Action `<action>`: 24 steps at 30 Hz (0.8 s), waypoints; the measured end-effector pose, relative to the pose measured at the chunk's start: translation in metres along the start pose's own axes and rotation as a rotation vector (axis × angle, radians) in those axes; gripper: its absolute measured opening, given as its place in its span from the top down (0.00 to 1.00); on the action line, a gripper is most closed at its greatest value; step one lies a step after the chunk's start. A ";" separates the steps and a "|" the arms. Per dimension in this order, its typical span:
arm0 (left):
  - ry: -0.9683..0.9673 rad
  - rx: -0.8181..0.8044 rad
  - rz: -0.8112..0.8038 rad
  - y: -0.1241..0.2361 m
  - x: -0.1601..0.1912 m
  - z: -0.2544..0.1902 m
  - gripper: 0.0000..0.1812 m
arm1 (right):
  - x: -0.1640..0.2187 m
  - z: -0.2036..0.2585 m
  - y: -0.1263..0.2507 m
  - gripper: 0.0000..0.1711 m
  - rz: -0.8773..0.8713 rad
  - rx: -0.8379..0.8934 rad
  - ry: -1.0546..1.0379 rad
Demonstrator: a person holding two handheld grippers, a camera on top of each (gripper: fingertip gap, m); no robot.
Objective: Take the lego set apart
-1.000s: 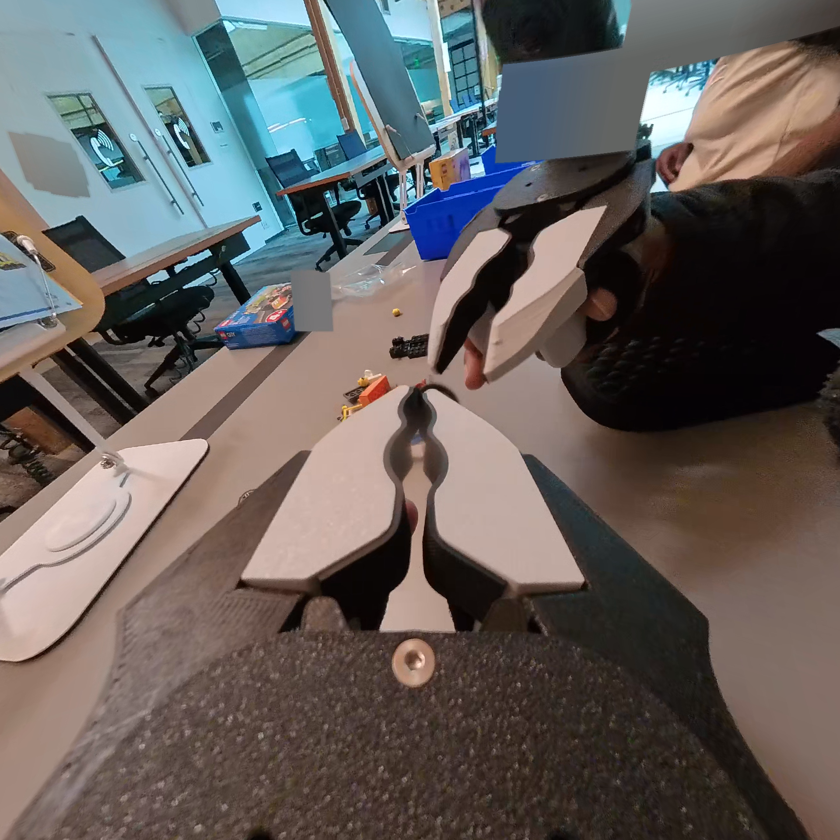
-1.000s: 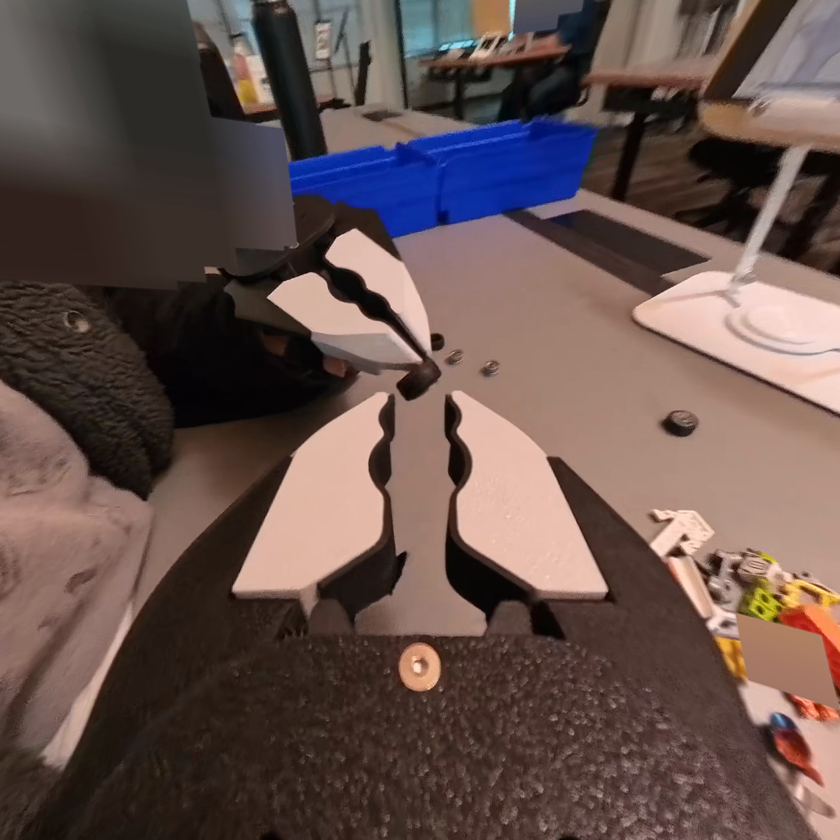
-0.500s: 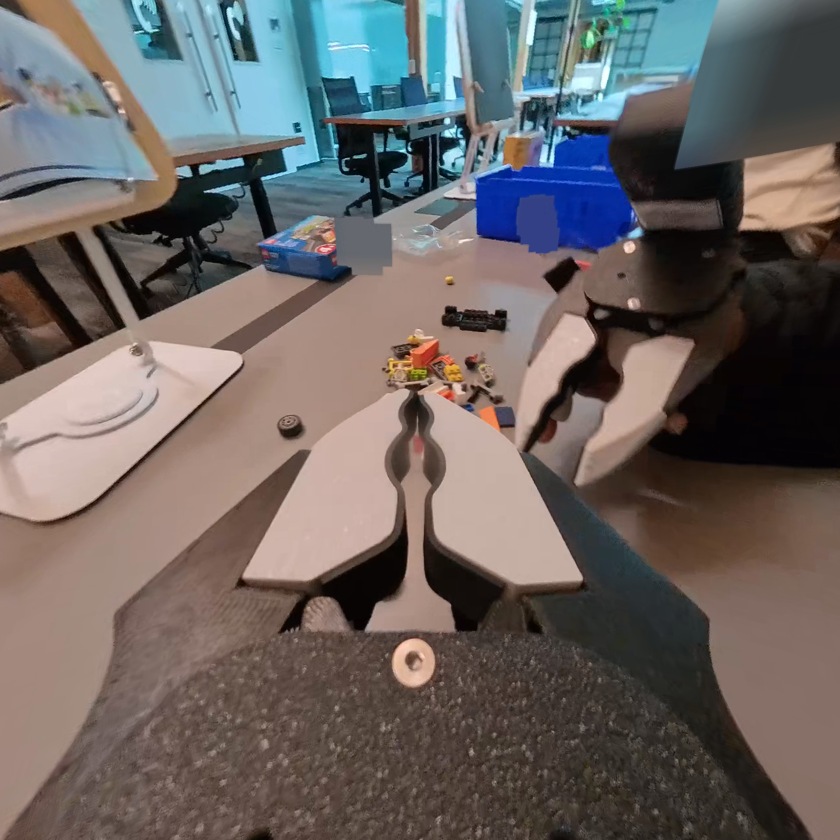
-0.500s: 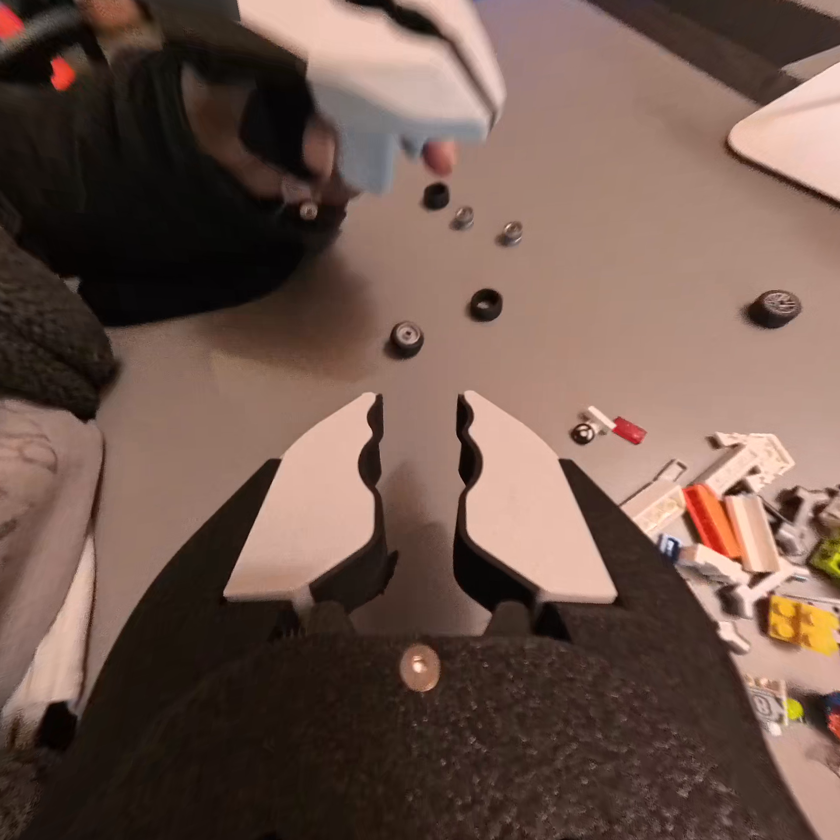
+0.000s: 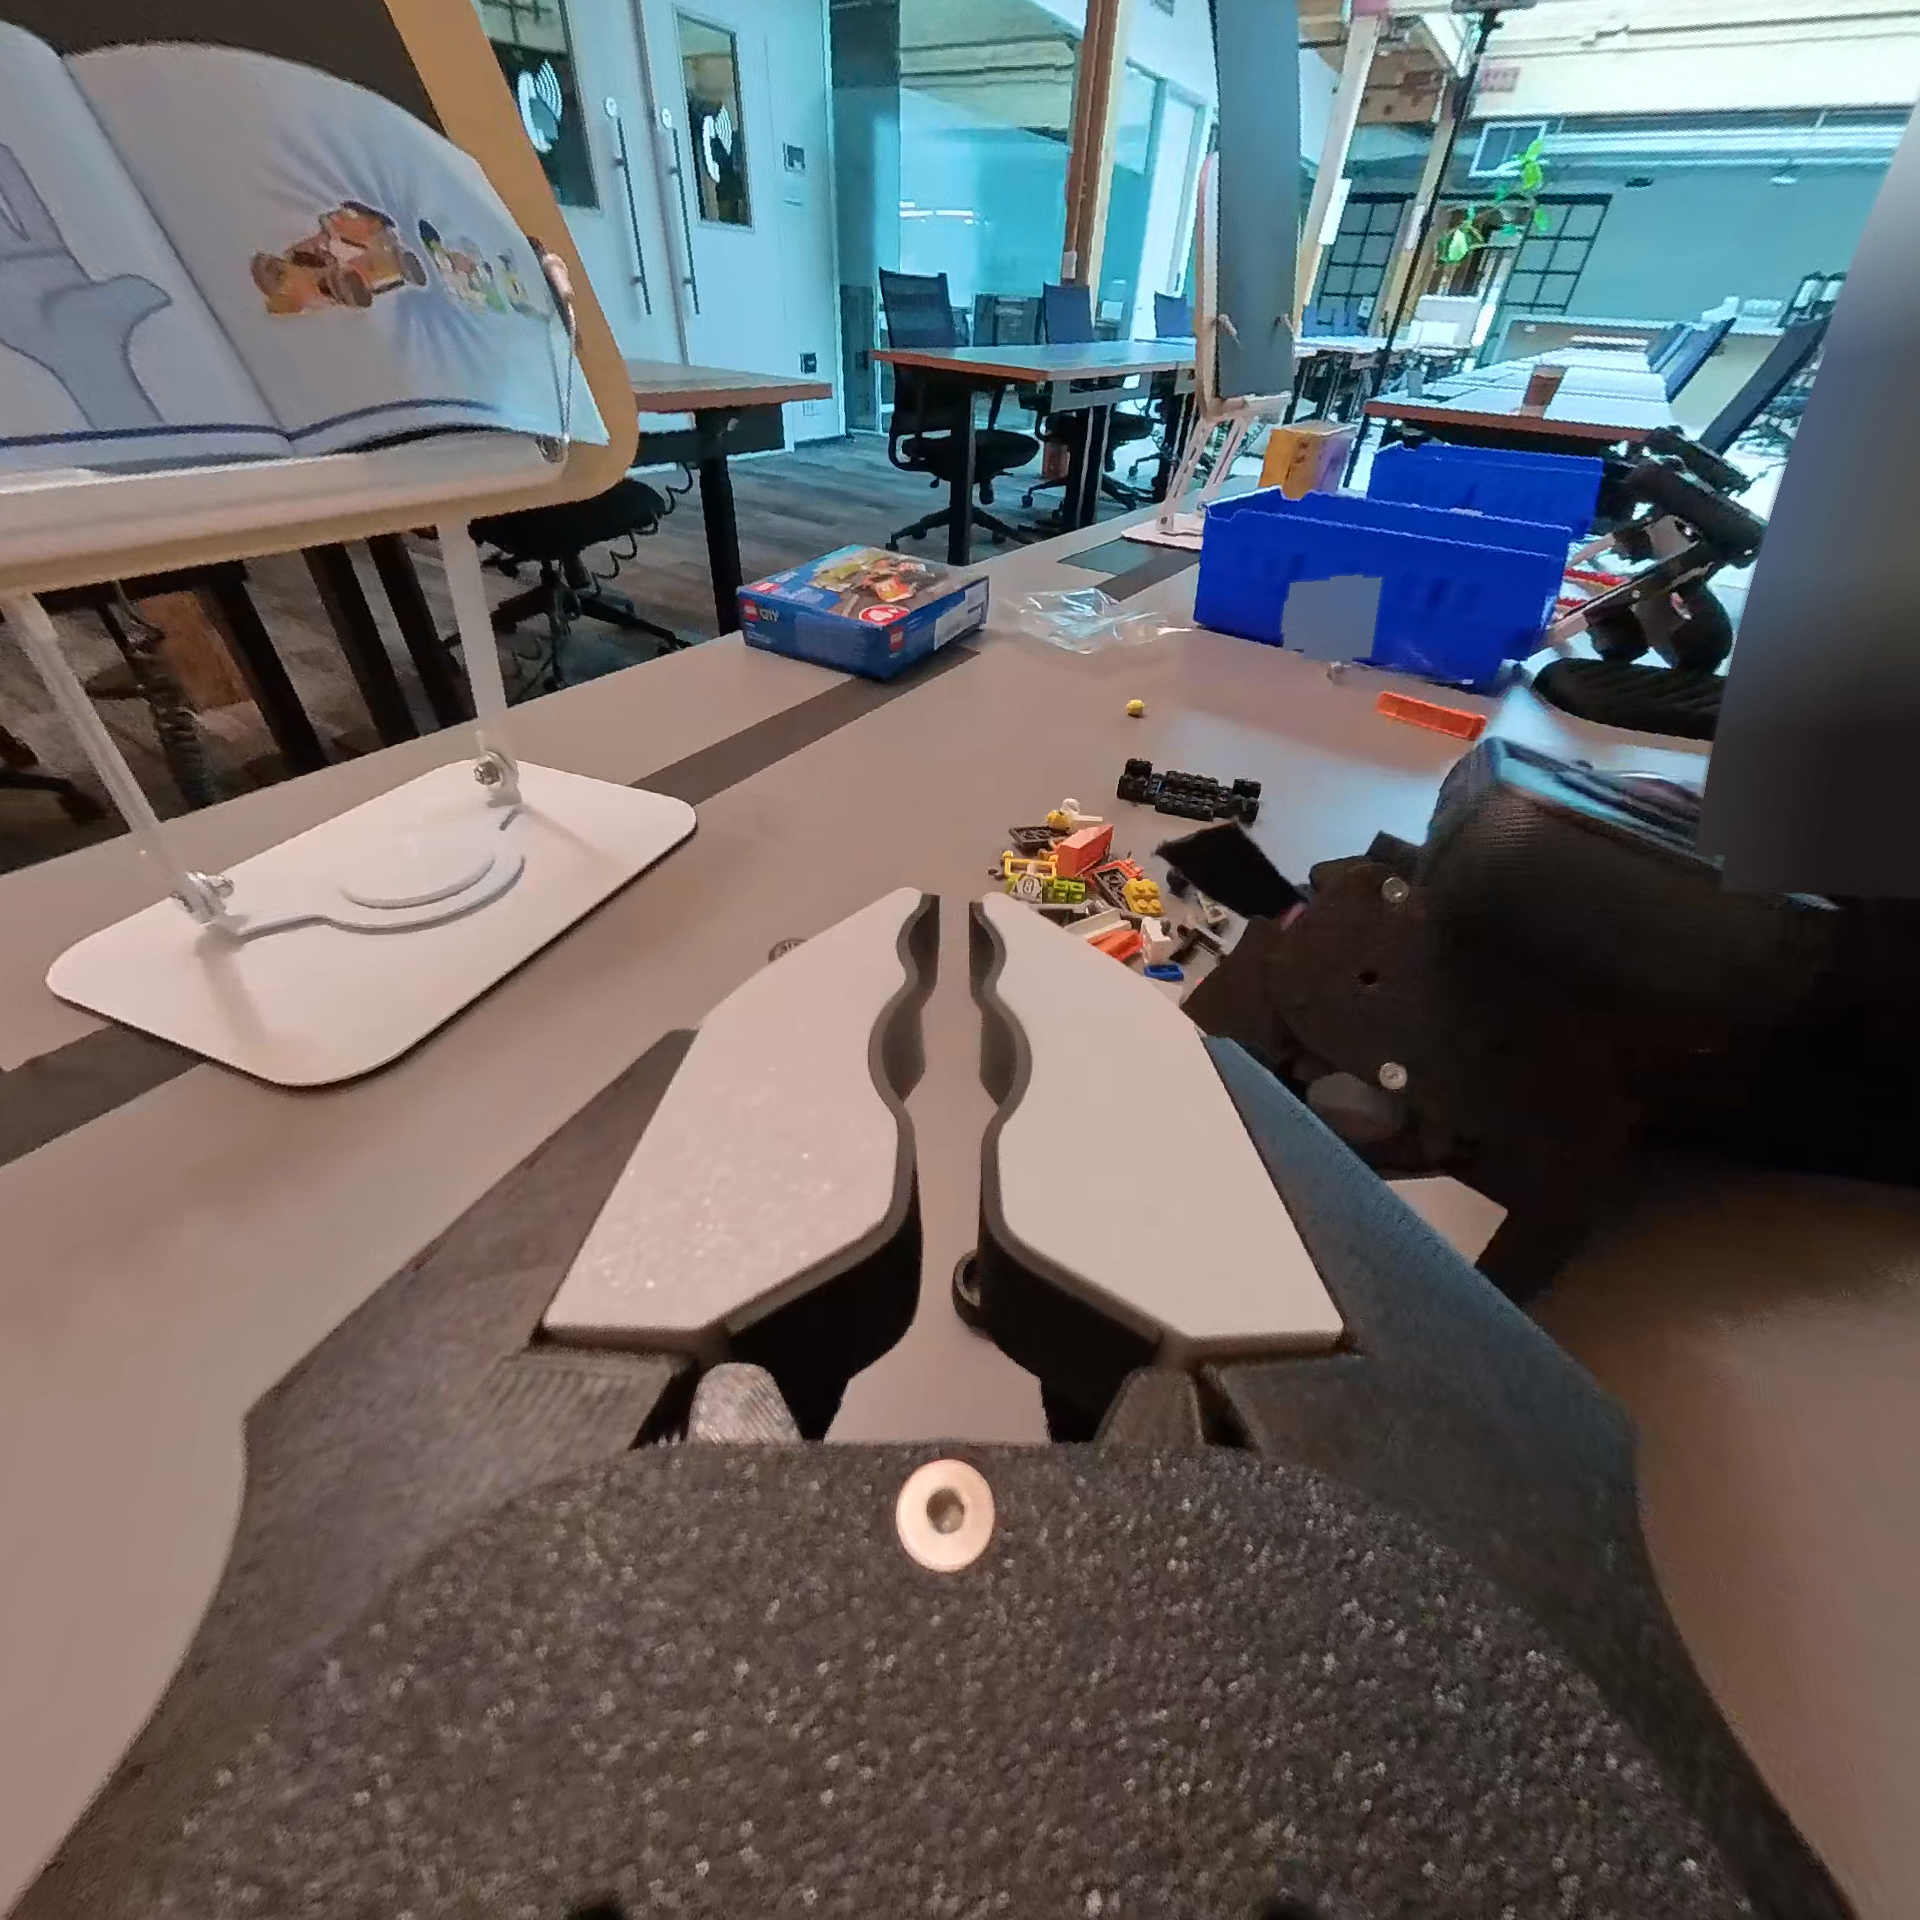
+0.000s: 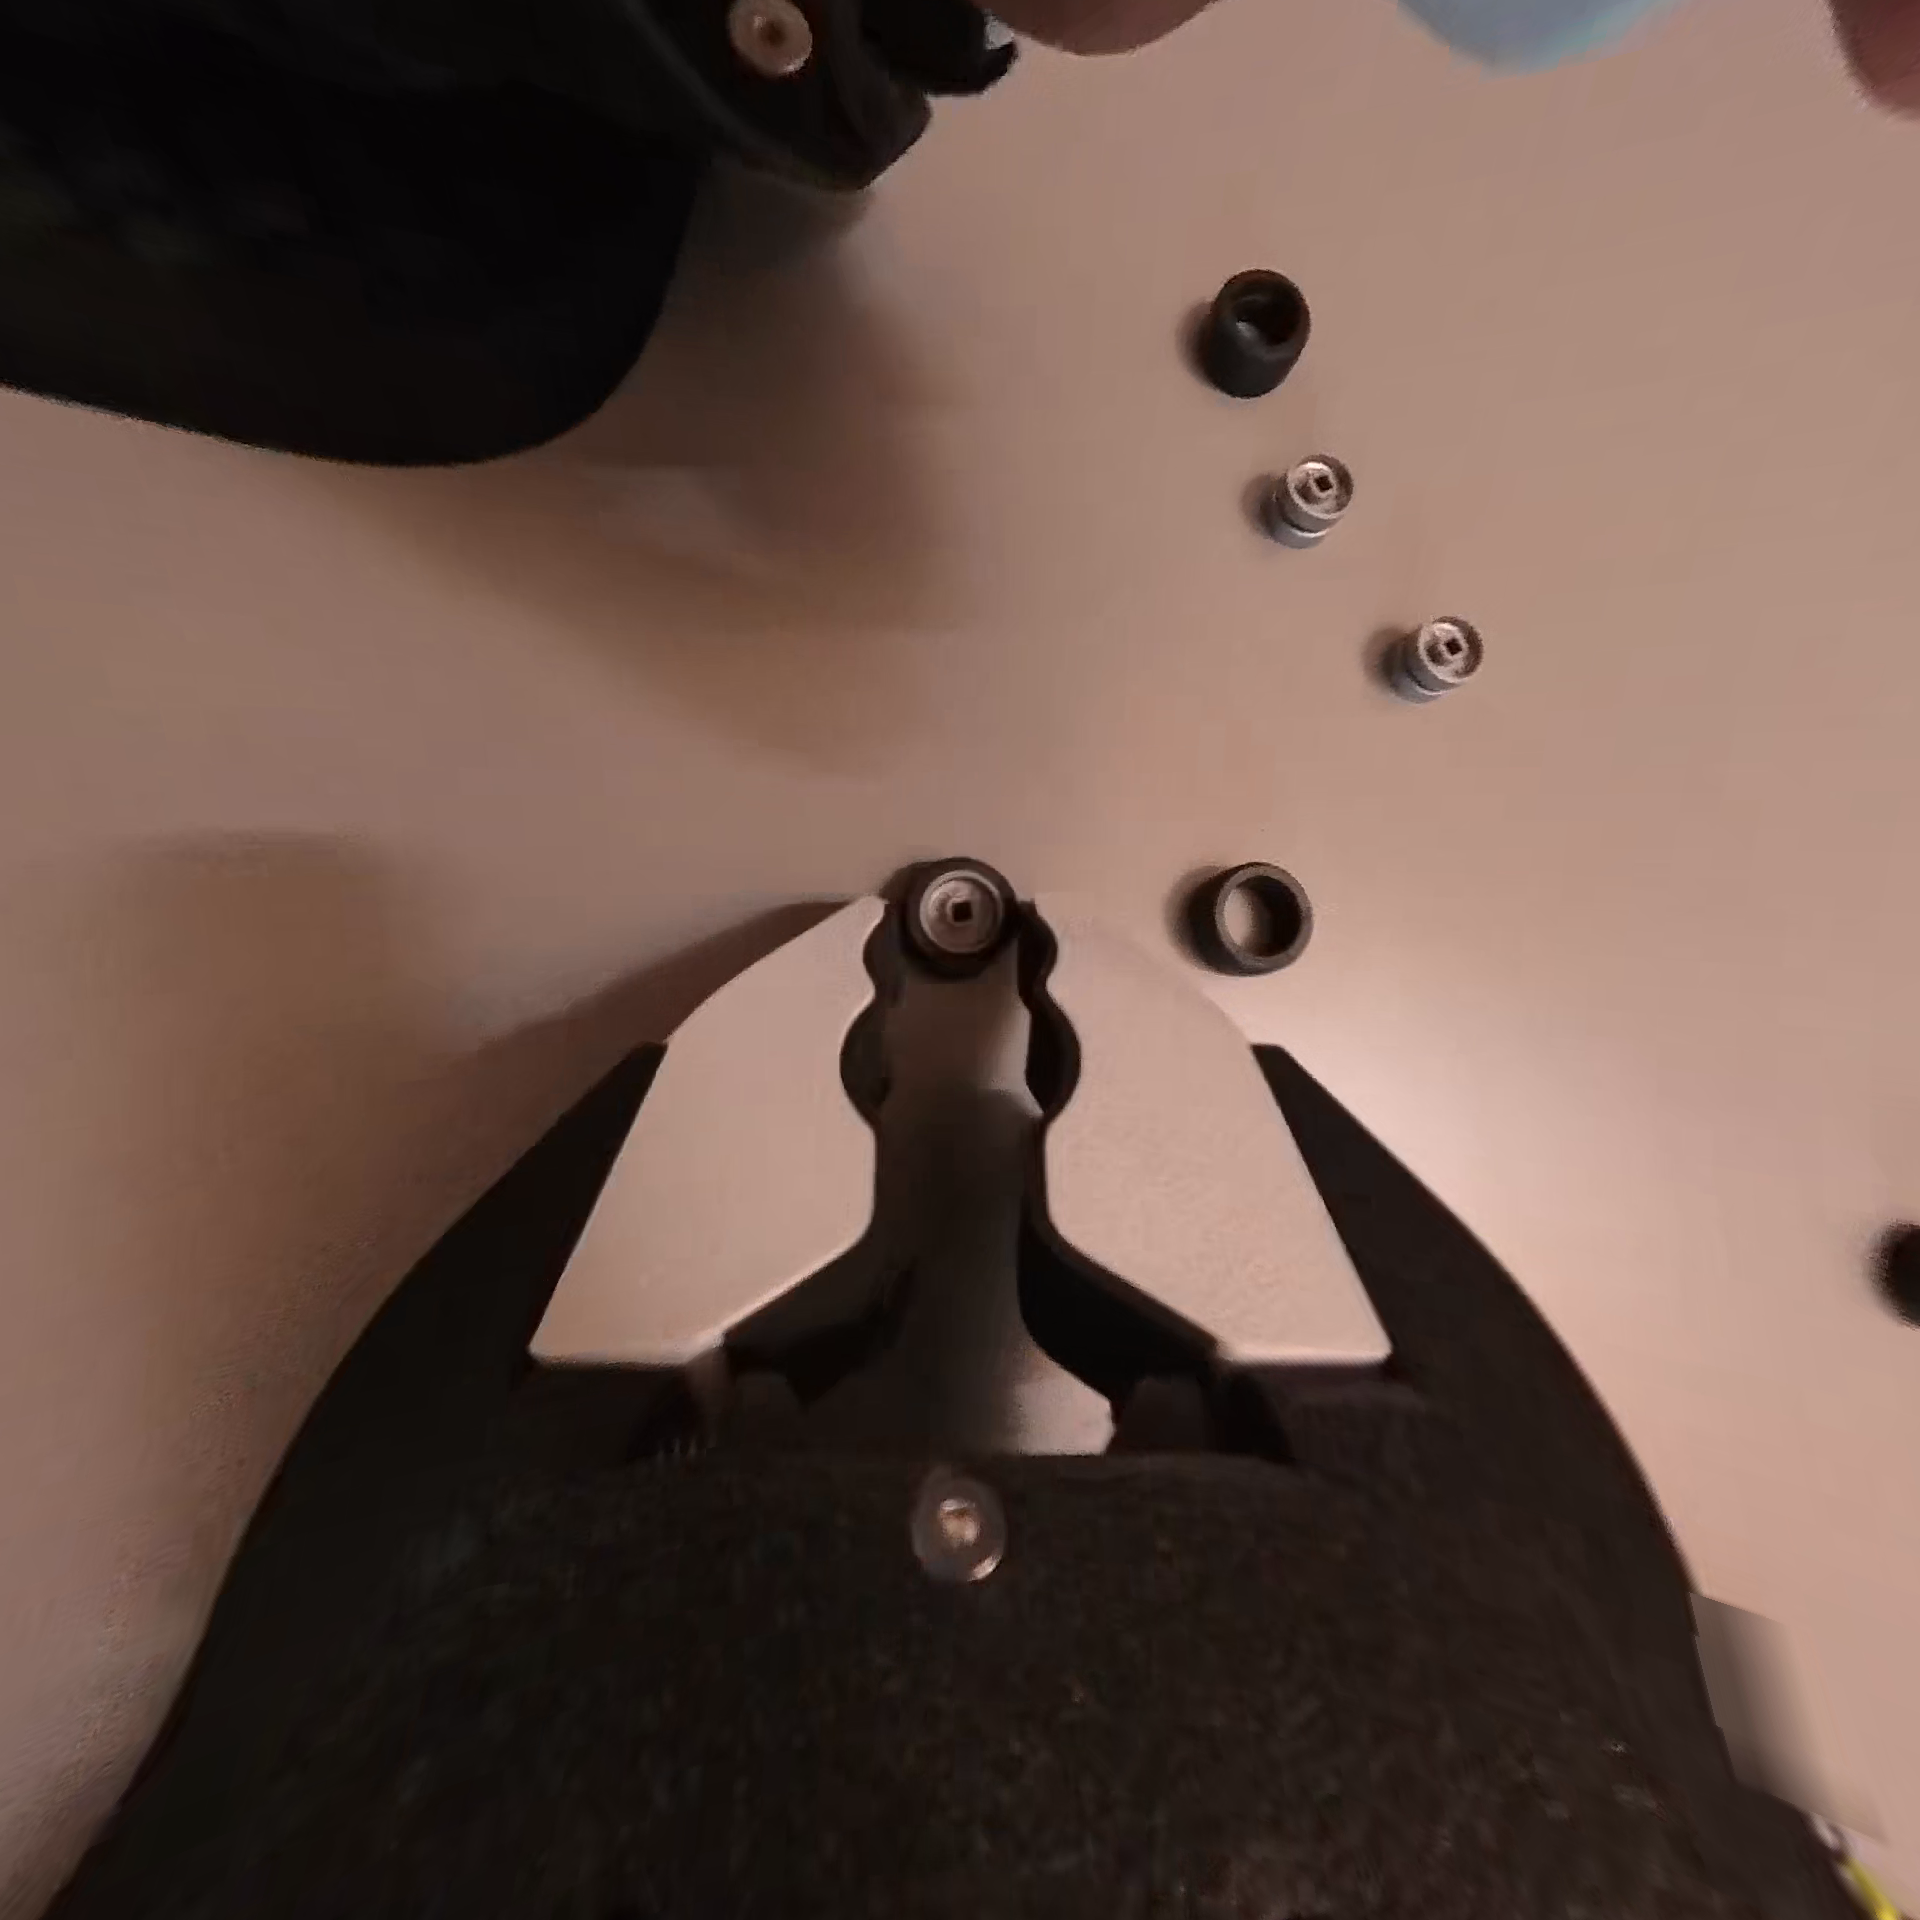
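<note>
In the right wrist view my right gripper (image 6: 956,920) points straight down at the grey table (image 6: 520,675). Its tips are closed around a small wheel (image 6: 956,914), a black tyre with a grey rim, that rests on the table. Beside it lie a bare black tyre (image 6: 1252,920), two grey rims (image 6: 1307,501) (image 6: 1439,660) and another black tyre (image 6: 1252,332). In the left wrist view my left gripper (image 5: 954,904) is empty, its jaws a narrow gap apart. A pile of loose lego pieces (image 5: 1101,894) and a black chassis piece (image 5: 1190,792) lie just beyond it.
A white book-stand base (image 5: 364,914) stands to the left with an open booklet above. A lego box (image 5: 862,613), a plastic bag (image 5: 1081,618) and blue bins (image 5: 1382,582) sit at the back. An orange piece (image 5: 1429,715) lies far right. The right gripper's body (image 5: 1351,987) is close on the right. The gap from one gripper's tips to the other's is roughly 15 cm.
My right gripper has tipped down onto the table and closed around the small wheel. My left gripper has swung away to the left and its jaws have parted slightly.
</note>
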State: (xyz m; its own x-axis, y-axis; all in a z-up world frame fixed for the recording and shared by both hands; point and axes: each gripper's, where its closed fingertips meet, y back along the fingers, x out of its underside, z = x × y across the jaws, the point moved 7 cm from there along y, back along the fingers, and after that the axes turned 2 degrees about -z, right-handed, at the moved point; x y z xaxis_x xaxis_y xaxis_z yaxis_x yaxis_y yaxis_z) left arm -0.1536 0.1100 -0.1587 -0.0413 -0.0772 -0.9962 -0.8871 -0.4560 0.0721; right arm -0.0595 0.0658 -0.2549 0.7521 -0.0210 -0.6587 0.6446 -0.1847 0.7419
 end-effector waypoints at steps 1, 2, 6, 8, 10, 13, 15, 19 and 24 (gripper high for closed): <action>0.008 0.006 0.011 0.000 0.001 0.001 0.97 | 0.001 0.001 0.001 0.88 0.000 0.000 0.020; 0.019 0.017 0.027 0.000 0.003 0.001 0.98 | 0.002 0.000 0.004 0.88 -0.011 0.014 0.026; 0.188 0.194 0.140 -0.004 0.017 -0.005 0.97 | -0.002 -0.004 0.043 0.88 -0.274 0.147 0.053; 0.340 0.335 0.170 -0.008 0.021 -0.013 0.93 | -0.005 -0.003 0.069 0.88 -0.396 0.247 0.113; 0.426 0.401 0.162 -0.011 0.022 -0.019 0.89 | -0.005 -0.001 0.089 0.88 -0.433 0.338 0.164; 0.474 0.458 0.155 -0.015 0.021 -0.031 0.87 | -0.002 0.002 0.104 0.88 -0.434 0.429 0.201; 0.477 0.472 0.181 -0.020 0.024 -0.039 0.87 | -0.001 0.004 0.106 0.88 -0.410 0.466 0.229; 0.466 0.491 0.204 -0.025 0.028 -0.051 0.93 | -0.002 0.008 0.104 0.88 -0.372 0.504 0.278; 0.346 0.526 0.167 -0.021 0.024 -0.056 0.94 | -0.002 0.009 0.108 0.87 -0.440 0.446 0.226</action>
State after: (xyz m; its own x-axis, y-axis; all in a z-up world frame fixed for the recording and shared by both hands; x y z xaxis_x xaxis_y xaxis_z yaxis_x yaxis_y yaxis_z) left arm -0.1099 0.0679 -0.1816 -0.1252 -0.4308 -0.8937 -0.9919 0.0747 0.1029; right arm 0.0077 0.0365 -0.1748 0.4735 0.3466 -0.8097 0.8158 -0.5191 0.2549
